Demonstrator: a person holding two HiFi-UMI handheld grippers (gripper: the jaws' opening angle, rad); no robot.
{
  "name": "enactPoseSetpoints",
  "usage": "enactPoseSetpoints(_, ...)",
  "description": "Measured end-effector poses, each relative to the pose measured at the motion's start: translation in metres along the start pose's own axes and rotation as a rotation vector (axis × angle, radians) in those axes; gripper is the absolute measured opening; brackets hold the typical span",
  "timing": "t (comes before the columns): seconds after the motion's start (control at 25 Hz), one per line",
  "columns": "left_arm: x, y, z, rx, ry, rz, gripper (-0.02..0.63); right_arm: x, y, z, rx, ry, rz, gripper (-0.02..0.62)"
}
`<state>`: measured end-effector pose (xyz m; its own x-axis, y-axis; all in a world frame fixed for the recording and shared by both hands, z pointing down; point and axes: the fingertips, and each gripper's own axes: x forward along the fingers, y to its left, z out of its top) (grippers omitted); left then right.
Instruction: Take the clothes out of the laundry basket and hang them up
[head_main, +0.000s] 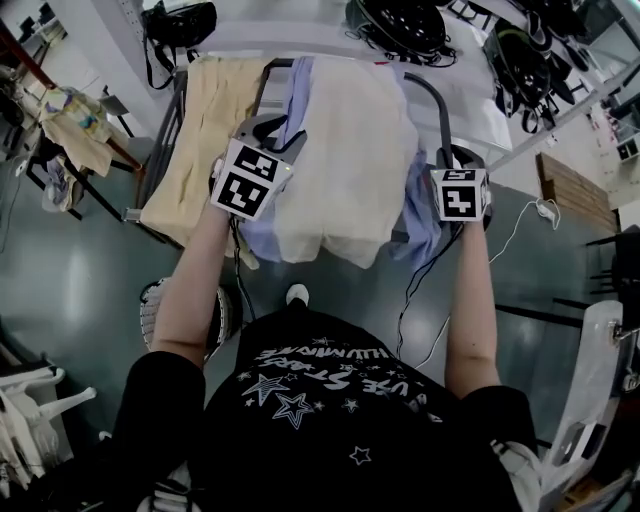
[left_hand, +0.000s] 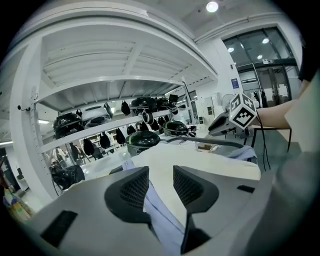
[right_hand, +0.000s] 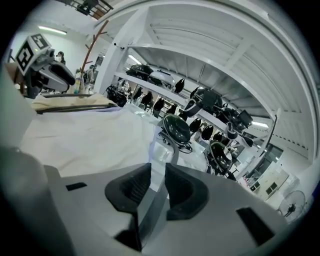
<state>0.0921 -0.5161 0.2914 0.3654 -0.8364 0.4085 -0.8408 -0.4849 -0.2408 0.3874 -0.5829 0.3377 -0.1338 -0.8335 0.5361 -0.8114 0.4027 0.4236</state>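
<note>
Obs.: left claw (left_hand: 161, 171) released, jaws apart; a fold of the light-blue fabric shirt (left_hand: 160, 220) lay between them against one pad, not pinched. The right claw (right_hand: 157, 167) was also released, with a narrow gap and pale cloth showing through it. In the head view both claws were at the grey tubular metal drying rack (head_main: 440, 112), upper centre of frame. The shirt hung there under a cream-white fabric garment (head_main: 345, 170), with a pale-yellow cloth (head_main: 205, 140) to its left. The white perforated laundry basket (head_main: 150, 310) sat lower left, behind the forearm.

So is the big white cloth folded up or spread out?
Spread out: the white cloth lies open across the top of the drying rack and hangs down toward the person.
</note>
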Motion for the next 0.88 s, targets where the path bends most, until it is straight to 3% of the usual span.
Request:
enactPoseSetpoints(0.56,-0.098,-0.094,0.002,-0.020,-0.037,0.062,0.164,-0.133,0.032,-0.022,0.056,-0.197,0.064,0.081)
enactPoseSetpoints(0.88,-0.163,-0.146,-0.037,-0.093,-0.013,0.110,0.153,-0.200,0.064,-0.053,0.108,-0.284,0.110,0.038)
